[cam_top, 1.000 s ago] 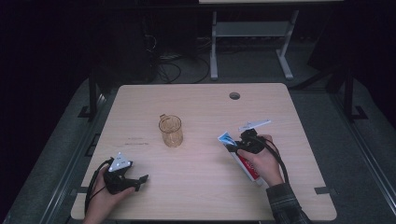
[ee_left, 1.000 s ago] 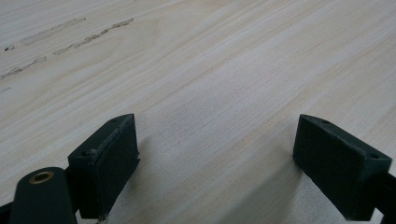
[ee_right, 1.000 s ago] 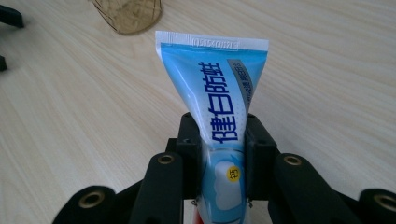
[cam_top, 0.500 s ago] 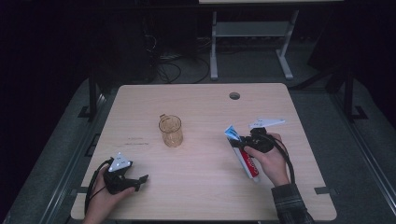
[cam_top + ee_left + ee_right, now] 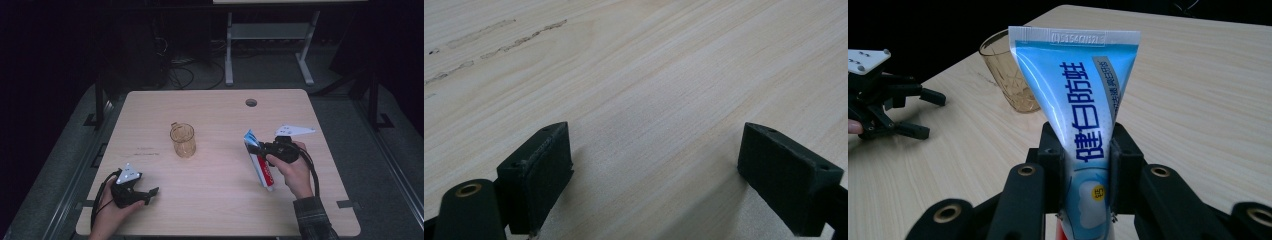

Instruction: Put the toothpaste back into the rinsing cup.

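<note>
My right gripper (image 5: 260,149) (image 5: 1087,165) is shut on a blue, white and red toothpaste tube (image 5: 261,162) (image 5: 1079,105), which it holds tilted above the table's right side, flat crimped end up. An amber glass cup (image 5: 183,140) (image 5: 1010,70) stands upright near the middle of the wooden table (image 5: 210,200). At the front left my left gripper (image 5: 148,195) (image 5: 659,165) rests on the tabletop, jaws wide open with only bare wood between the pads (image 5: 541,165). In the right gripper view the left gripper (image 5: 913,112) lies beyond the cup at left.
A round cable hole (image 5: 251,102) sits near the table's far edge. A faint scuff mark (image 5: 146,151) lies left of the cup. Beyond the table, on the dark floor, stand a metal stand (image 5: 267,35) and some cables (image 5: 187,70).
The right gripper has lifted the toothpaste tube a little and carried it slightly right; the tube now tilts up off the table. The left gripper has stayed put.
</note>
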`<state>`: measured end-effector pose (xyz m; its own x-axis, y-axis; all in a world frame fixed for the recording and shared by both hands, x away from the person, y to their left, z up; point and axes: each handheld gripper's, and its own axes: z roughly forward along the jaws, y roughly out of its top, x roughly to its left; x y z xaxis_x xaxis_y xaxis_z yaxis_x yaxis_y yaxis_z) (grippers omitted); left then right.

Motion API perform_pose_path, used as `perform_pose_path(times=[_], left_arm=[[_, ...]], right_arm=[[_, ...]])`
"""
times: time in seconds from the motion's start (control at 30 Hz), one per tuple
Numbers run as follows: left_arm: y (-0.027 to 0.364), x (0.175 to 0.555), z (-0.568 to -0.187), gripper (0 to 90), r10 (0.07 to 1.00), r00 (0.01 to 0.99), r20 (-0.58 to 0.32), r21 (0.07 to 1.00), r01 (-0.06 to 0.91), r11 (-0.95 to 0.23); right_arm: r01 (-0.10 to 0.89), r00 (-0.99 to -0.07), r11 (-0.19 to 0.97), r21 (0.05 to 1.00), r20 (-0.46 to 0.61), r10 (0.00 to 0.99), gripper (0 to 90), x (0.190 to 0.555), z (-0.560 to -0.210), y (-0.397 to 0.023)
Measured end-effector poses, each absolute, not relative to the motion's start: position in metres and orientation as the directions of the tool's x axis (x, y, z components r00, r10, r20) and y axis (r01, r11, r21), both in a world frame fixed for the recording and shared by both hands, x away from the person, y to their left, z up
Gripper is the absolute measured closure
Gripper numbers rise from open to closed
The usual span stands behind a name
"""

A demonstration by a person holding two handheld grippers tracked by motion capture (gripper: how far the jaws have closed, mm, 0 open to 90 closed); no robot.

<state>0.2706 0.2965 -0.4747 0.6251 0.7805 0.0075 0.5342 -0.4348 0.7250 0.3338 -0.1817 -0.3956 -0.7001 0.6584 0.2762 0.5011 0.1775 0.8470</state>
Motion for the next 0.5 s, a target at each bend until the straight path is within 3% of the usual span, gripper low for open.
perform_pose_path(times=[0.5], left_arm=[[0.296,0.271,-0.475,13.0,0.782,0.624,0.007,0.726,0.534,-0.433]], right_arm=[[0.457,-0.721,0.169,0.873,0.252,0.645,72.4,0.345,-0.373,-0.17]])
